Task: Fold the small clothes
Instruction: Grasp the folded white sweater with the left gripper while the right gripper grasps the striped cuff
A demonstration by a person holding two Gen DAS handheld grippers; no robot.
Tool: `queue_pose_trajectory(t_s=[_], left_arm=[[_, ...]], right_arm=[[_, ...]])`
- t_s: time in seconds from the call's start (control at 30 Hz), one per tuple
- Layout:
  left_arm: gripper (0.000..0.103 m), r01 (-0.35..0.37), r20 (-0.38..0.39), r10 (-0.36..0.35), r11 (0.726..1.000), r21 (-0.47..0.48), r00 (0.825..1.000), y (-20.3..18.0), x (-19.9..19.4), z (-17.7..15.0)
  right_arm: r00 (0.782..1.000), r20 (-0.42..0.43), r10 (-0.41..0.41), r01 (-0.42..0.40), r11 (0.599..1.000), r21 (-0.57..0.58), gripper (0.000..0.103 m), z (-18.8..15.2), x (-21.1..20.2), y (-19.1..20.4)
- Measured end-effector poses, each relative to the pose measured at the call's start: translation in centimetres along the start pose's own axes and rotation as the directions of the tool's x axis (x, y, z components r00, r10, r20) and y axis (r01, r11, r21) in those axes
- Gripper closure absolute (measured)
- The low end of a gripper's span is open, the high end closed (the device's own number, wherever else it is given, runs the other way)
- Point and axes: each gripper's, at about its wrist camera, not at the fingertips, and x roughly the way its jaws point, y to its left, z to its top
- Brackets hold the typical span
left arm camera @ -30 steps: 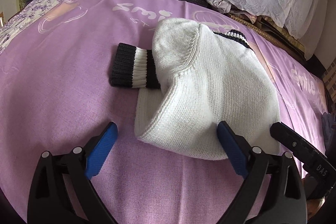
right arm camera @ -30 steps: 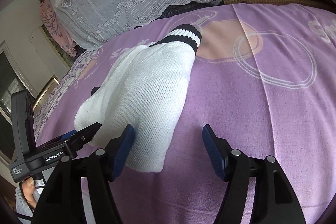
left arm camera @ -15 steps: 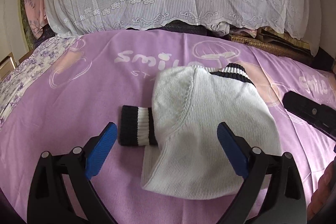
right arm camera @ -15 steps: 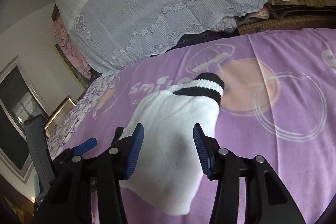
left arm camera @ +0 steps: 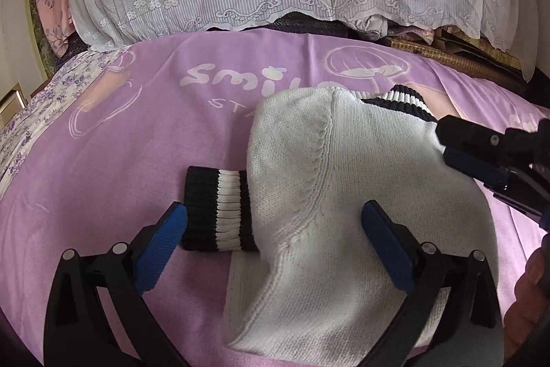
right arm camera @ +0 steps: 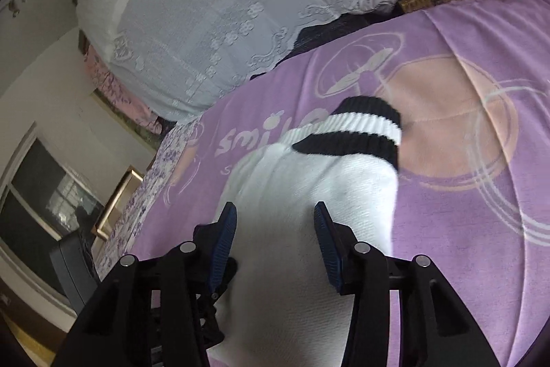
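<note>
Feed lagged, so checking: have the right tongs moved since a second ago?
Yes. The right tongs have gone forward over the sweater, toward its striped cuff, jaws closing.

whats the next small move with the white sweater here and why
Probably lower the right gripper and finish pinching the white sweater: its jaws are closing with knit between them, not visibly pressing. The left gripper is wide open above the striped cuff.
</note>
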Motion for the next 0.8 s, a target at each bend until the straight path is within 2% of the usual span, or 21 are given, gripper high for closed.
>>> queue_pose_trajectory(t_s=[0.03, 0.1, 0.17, 0.2, 0.3, 0.4, 0.5, 0.6, 0.67, 0.73, 0.77, 0.8], left_arm=[[0.004, 0.002, -0.001, -0.002, 1.0, -0.001, 1.0, 0.0, 0.0, 0.0], [0.004, 0.0, 0.001, 0.0, 1.0, 0.002, 1.0, -0.1, 0.0, 0.0], [0.004, -0.004, 0.003, 0.004, 1.0, 0.005, 1.0, -0.1, 0.0, 0.0], [0.004, -0.005, 0.003, 0.005, 1.0, 0.006, 1.0, -0.1, 0.0, 0.0], [0.004, -0.01, 0.003, 0.01, 1.0, 0.005, 1.0, -0.1, -0.1, 0.0], [0.004, -0.013, 0.004, 0.013, 1.0, 0.008, 1.0, -0.1, -0.2, 0.0], [0.005, 0.003, 0.004, -0.003, 1.0, 0.006, 1.0, 0.0, -0.7, 0.1], [0.005, 0.104, 0.0, -0.104, 0.993, -0.05, 0.995, 1.0, -1.3, 0.5], [0.005, 0.223, 0.001, -0.225, 0.966, -0.129, 0.974, 2.2, -1.5, 0.7], [0.005, 0.316, 0.0, -0.323, 0.926, -0.207, 0.946, 3.4, -1.3, 0.8], [0.005, 0.339, -0.005, -0.35, 0.911, -0.236, 0.937, 3.8, -1.0, 0.8], [0.005, 0.34, -0.013, -0.355, 0.905, -0.255, 0.935, 4.0, -0.7, 0.7]], right_arm=[[1.0, -0.007, 0.026, -0.026, 0.999, 0.045, 0.059, 0.2, 0.0, -1.1], [0.998, -0.012, 0.065, -0.063, 0.991, 0.114, 0.071, 0.5, -0.1, -2.7], [0.998, -0.004, 0.064, -0.063, 0.988, 0.14, 0.072, 0.6, -0.4, -3.3], [0.999, 0.0, 0.045, -0.044, 0.99, 0.137, 0.072, 0.6, -0.6, -3.4], [0.997, 0.011, -0.077, 0.075, 0.99, 0.117, 0.055, 0.3, -1.2, -3.5], [0.998, 0.014, -0.061, 0.058, 0.99, 0.131, 0.055, 0.1, -1.7, -3.6], [0.999, 0.02, -0.041, 0.04, 0.998, 0.055, 0.055, -0.5, -2.6, -1.7], [1.0, 0.014, -0.026, 0.026, 0.999, -0.034, 0.055, -1.5, -3.4, 0.8], [1.0, 0.018, 0.009, -0.008, 0.997, -0.078, 0.055, -2.3, -4.1, 2.2], [0.998, -0.008, 0.056, -0.056, 0.993, -0.101, 0.055, -3.2, -4.4, 3.2], [0.998, -0.023, 0.064, -0.067, 0.992, -0.108, 0.055, -3.6, -4.4, 3.5], [0.998, -0.036, 0.06, -0.064, 0.992, -0.113, 0.055, -3.9, -4.3, 3.7]])
